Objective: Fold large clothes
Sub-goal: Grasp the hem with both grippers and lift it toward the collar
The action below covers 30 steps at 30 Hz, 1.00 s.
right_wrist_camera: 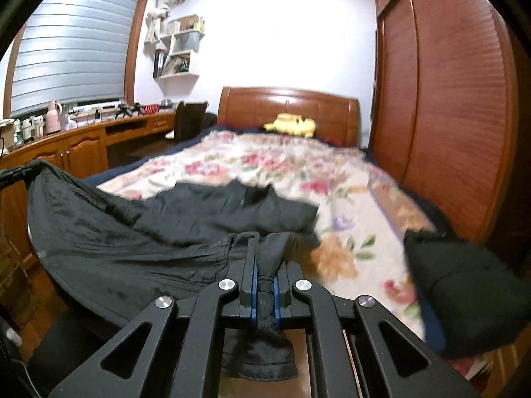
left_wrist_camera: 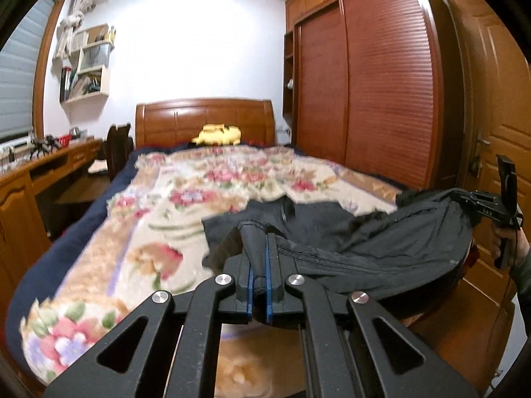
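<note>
A large black garment (left_wrist_camera: 332, 232) hangs stretched between my two grippers at the foot of the bed, its far part lying on the floral blanket (left_wrist_camera: 199, 185). My left gripper (left_wrist_camera: 259, 252) is shut on one edge of the garment. My right gripper (right_wrist_camera: 265, 265) is shut on the other edge of the garment (right_wrist_camera: 149, 232), a strip of fabric hanging down behind its fingers. The right gripper also shows in the left wrist view (left_wrist_camera: 478, 202), held by a hand at the far right.
A wooden headboard (left_wrist_camera: 204, 116) and yellow plush toy (left_wrist_camera: 219, 134) stand at the bed's far end. A wardrobe (left_wrist_camera: 381, 83) lines the right side, a desk (right_wrist_camera: 83, 142) the left. A second black bundle (right_wrist_camera: 464, 295) lies on the bed's near right corner.
</note>
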Motion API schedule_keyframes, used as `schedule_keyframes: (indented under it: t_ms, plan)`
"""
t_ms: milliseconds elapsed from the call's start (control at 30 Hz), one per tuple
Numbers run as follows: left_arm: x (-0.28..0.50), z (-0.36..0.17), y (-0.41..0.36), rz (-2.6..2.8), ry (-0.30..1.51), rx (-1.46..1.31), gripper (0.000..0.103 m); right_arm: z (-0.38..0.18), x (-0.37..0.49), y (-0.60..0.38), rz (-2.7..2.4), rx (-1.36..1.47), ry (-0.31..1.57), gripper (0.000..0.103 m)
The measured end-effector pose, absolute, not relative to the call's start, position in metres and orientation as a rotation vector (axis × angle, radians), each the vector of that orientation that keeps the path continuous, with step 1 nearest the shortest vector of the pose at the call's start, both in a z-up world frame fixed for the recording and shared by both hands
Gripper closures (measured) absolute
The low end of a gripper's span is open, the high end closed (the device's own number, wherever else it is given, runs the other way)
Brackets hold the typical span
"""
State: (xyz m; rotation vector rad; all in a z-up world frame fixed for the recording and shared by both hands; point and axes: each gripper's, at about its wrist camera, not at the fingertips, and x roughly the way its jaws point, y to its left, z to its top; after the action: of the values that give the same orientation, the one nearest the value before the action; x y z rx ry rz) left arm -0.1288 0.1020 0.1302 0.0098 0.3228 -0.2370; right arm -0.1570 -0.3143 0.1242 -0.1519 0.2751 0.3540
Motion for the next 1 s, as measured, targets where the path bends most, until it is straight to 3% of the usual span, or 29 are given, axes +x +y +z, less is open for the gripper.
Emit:
schedule_keyframes:
  t_ms: [367,733,867,1000]
  plan:
    - [-0.126,0.184,0.101,-0.209,0.231,0.041,0.098,0.183,-0.189,-0.329,0.319,-0.212,0.190,0.097]
    - [-0.173,0.220,0.093,-0.245,0.135,0.059,0.098,0.174,-0.224,-0.325,0.312,-0.218,0.108,0.097]
    - [-0.150,0.215,0.101,-0.217,0.152,0.045,0.098,0.179,-0.221,-0.326,0.313,-0.216,0.080,0.097]
    - [-0.096,0.177,0.106,-0.158,0.256,0.052,0.098,0.163,-0.191,-0.316,0.318,-0.223,0.123,0.097]
